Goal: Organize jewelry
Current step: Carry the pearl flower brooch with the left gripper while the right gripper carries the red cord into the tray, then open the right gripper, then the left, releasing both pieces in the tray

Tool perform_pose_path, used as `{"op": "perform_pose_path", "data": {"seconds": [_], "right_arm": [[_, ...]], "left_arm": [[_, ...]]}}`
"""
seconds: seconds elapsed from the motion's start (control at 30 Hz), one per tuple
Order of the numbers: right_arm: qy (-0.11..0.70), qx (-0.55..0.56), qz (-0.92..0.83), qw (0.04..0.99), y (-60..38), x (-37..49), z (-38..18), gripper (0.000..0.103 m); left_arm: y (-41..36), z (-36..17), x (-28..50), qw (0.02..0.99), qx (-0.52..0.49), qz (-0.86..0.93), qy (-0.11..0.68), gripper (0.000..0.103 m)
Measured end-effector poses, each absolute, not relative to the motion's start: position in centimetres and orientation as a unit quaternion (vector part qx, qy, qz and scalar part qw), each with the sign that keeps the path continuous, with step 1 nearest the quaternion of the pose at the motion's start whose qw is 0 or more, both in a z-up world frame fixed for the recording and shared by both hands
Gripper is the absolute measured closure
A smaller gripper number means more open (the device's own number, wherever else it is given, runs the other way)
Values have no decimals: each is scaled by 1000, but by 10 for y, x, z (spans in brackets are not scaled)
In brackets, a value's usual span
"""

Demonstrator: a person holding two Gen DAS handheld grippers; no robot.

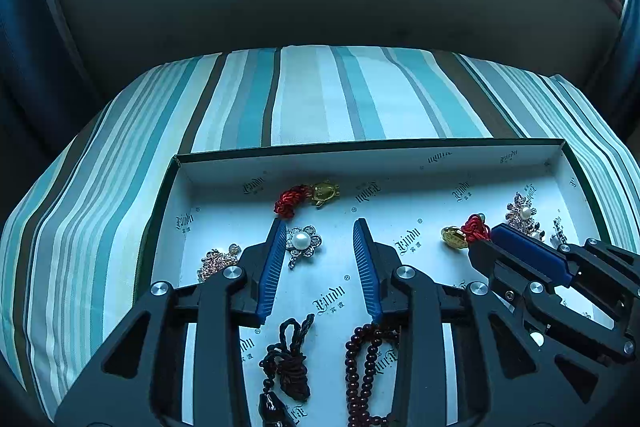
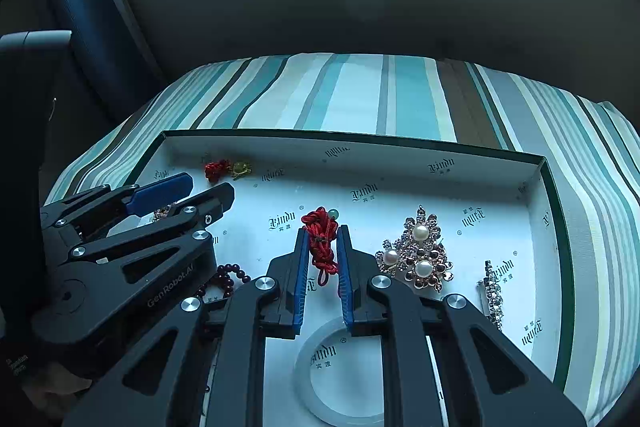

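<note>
Jewellery tray, both wrist views, read left to right. At far left of the shallow white box, on the striped cloth, lies a rose-gold chain cluster, partly behind my left finger. My left gripper hangs with its jaws wide apart and nothing between them; the pearl flower brooch sits just inside its left pad. I judge I keep it open there to take that brooch next. Beyond it rests a gold turtle charm with a red cord, parked near the far wall; nearer me lie a dark knotted cord and a string of dark red beads.

Centre-right, my right gripper has its pads drawn in on either side of the red knotted cord; whether they actually pinch it I cannot tell. A white ring lies below. Right of these sit a three-pearl crystal brooch, then a rhinestone clip by the right wall, grouped as sparkling pieces, I judge.
</note>
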State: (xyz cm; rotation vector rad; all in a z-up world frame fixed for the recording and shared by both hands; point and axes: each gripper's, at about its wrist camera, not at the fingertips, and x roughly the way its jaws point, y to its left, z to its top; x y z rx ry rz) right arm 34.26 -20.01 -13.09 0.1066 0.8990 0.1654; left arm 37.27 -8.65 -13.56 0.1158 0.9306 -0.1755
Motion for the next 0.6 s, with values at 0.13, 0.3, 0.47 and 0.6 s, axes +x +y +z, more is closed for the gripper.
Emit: {"op": "perform_pose_path", "data": {"seconds": [0.13, 0.3, 0.47, 0.6], "right_arm": [[435, 52, 79, 895, -200, 342, -132, 78], [434, 53, 79, 896, -202, 340, -132, 77], [432, 54, 76, 897, -204, 339, -132, 76], [429, 56, 67, 899, -207, 338, -131, 68]], "left_arm": [[-86, -136, 373, 888, 56, -85, 448, 66], [-86, -136, 374, 888, 54, -85, 449, 64], [-83, -135, 374, 889, 49, -83, 447, 57], [-82, -134, 374, 890, 46, -81, 446, 53]]}}
